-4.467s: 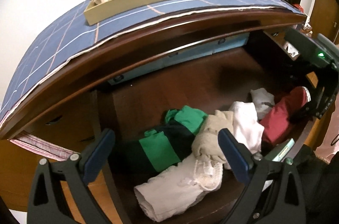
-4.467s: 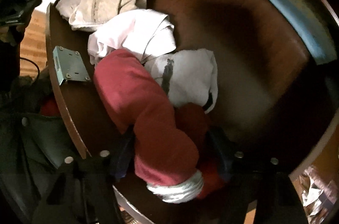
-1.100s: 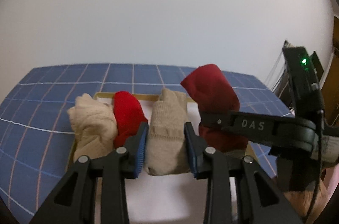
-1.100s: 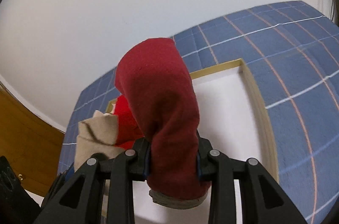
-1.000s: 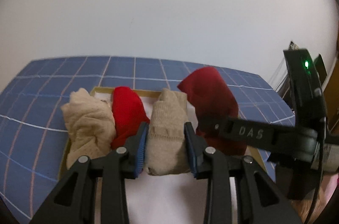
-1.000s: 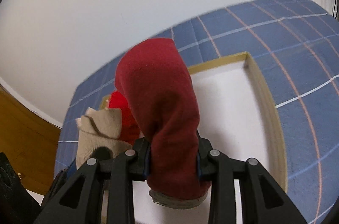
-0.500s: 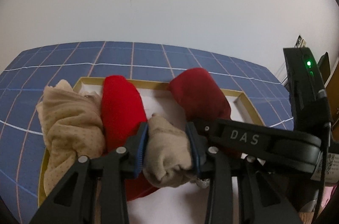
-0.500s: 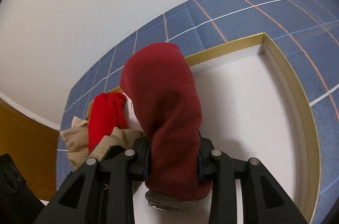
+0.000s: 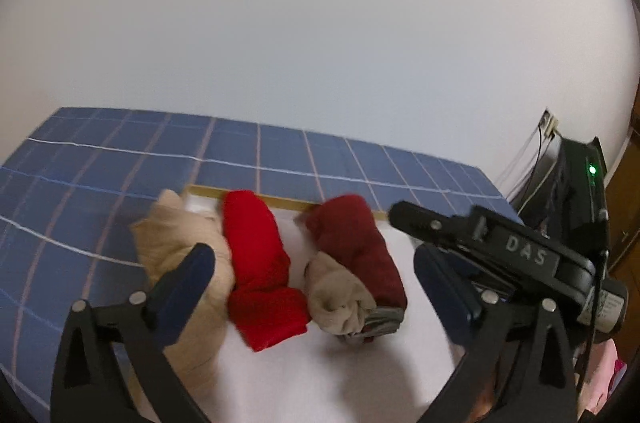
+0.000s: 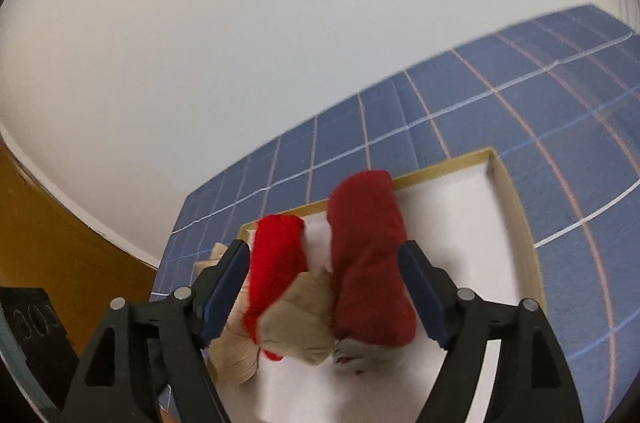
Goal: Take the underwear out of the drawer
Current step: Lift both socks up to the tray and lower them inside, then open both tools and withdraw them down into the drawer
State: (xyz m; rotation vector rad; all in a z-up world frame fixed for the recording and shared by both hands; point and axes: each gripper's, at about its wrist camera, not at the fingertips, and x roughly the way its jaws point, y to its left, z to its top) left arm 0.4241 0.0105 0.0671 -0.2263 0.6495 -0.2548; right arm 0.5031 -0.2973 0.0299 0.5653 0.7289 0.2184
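Observation:
Rolled underwear lies side by side in a shallow tan-rimmed box [image 9: 280,201] with a white floor. From left to right there are a big beige roll [image 9: 180,239], a bright red roll [image 9: 260,263], a small beige roll [image 9: 340,299] and a dark red roll [image 9: 356,243]. My left gripper [image 9: 312,263] hangs just above them, its jaws opening wide, and nothing touches its pads. The right gripper [image 10: 324,251] is opening too. The dark red roll [image 10: 368,255] lies free between its fingers, beside the small beige roll [image 10: 300,319] and the bright red roll [image 10: 276,263].
The box [image 10: 516,215] rests on a blue checked cloth [image 10: 520,83] against a plain white wall. The black housing of the right-hand tool [image 9: 524,257] crosses the right side of the left wrist view. Brown wood [image 10: 48,223] shows at the far left.
Both grippers have opened and drawn back and up a little. The small beige roll and the dark red roll, held half a second ago, now lie loose in the box.

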